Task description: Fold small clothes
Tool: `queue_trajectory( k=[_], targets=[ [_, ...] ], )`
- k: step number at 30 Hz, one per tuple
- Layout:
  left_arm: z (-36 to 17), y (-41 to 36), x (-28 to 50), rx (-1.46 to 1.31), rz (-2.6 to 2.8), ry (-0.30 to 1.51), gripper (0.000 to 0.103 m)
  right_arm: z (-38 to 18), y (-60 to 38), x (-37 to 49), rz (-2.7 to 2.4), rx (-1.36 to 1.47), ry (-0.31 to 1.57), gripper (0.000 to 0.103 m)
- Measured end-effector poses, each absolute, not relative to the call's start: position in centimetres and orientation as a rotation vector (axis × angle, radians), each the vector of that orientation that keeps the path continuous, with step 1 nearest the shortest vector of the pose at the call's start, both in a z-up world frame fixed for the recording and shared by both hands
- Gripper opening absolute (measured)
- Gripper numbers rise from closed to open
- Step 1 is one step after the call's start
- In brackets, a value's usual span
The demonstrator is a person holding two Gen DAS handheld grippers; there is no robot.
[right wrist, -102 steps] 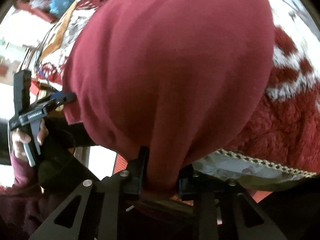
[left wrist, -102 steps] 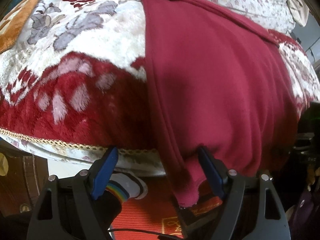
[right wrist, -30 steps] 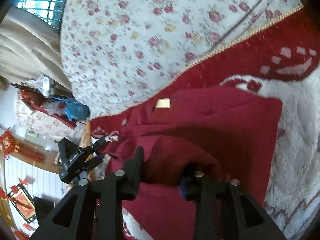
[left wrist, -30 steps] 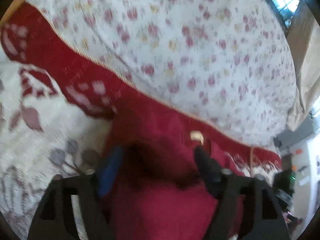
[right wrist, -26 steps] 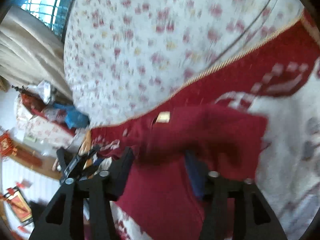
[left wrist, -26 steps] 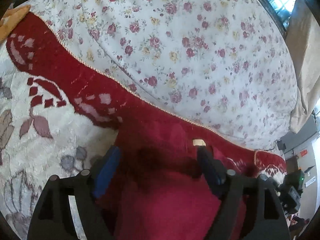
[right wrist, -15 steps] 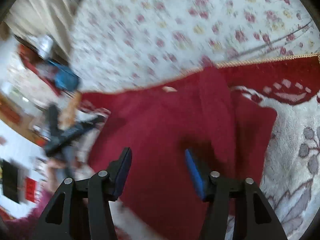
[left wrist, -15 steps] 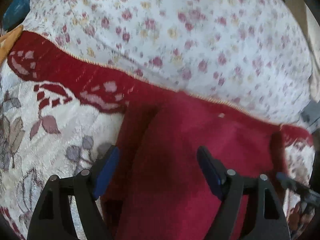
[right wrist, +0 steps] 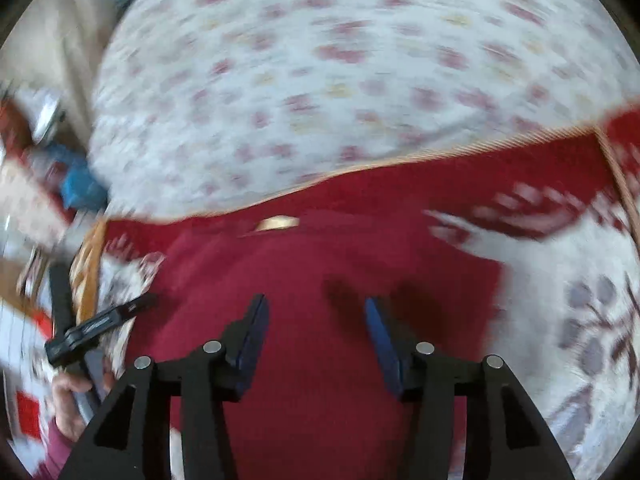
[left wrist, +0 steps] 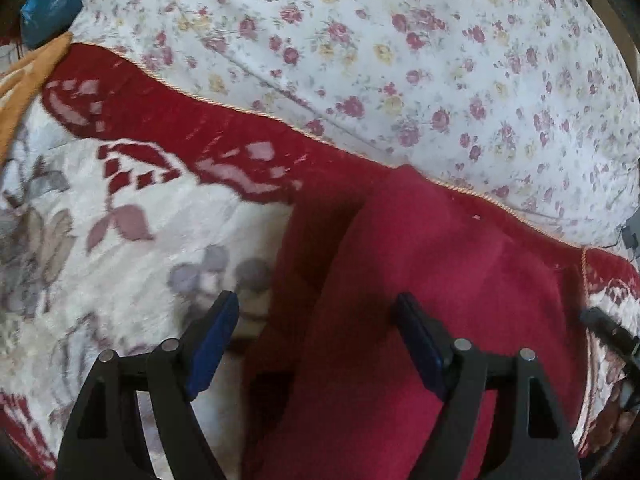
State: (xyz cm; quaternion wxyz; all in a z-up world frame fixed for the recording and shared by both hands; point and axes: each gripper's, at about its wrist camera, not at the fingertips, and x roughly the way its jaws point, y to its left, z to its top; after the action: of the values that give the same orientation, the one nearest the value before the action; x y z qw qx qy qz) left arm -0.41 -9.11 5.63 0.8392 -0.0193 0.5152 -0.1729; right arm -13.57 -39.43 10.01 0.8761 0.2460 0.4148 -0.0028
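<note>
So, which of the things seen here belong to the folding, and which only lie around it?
For the job:
- dark red knit garment, folded over
- left gripper, open
- right gripper, open

Just there:
- red-and-white plush blanket under the garment
- white floral bedsheet
- orange cloth
- blue bag

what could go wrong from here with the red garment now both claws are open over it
1. The dark red knit garment lies partly on the red border of the plush red-and-white floral blanket; the similar colours could make a claw pinch blanket along with cloth.
2. The left claw straddles the garment's left fold edge, so closing there might catch only one layer and undo the fold.
3. The right claw view is blurred, so any regrasp now may land off target.
</note>
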Motion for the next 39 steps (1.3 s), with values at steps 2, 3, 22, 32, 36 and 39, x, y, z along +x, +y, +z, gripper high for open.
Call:
queue_trajectory(
  k=[2, 3, 22, 32, 36, 39],
  targets=[
    [5.6, -8.5, -0.9, -0.041, -0.364, 1.098, 0.079, 10.0, -36.3, -11.3, 0.055, 0.475, 0.881, 0.056],
    [5.5, -8.2, -1.1, -0.033, -0.363, 1.104, 0.079, 9.8, -34.6, -9.6, 0.080, 0.459, 0.892, 0.056],
    [3.6, -6.3, -1.4, 0.025, -0.376, 1.119, 0.086, 3.9, -24.5, 4.8, 0.046, 0.290, 1.006, 0.054],
    [3.4, -6.1, -1.5, 0.015, -0.375, 1.120, 0.087, 5.0, -23.0, 2.5, 0.098, 0.248, 0.990, 0.054],
    [3.2, -6.1, -1.4, 0.012, -0.376, 1.125, 0.089, 3.2, -22.2, 4.0, 0.086, 0.239, 1.006, 0.059],
    [3.2, -6.0, -1.2, -0.005, -0.380, 1.133, 0.090, 3.0, -22.2, 5.0, 0.079, 0.234, 1.012, 0.063]
  ],
)
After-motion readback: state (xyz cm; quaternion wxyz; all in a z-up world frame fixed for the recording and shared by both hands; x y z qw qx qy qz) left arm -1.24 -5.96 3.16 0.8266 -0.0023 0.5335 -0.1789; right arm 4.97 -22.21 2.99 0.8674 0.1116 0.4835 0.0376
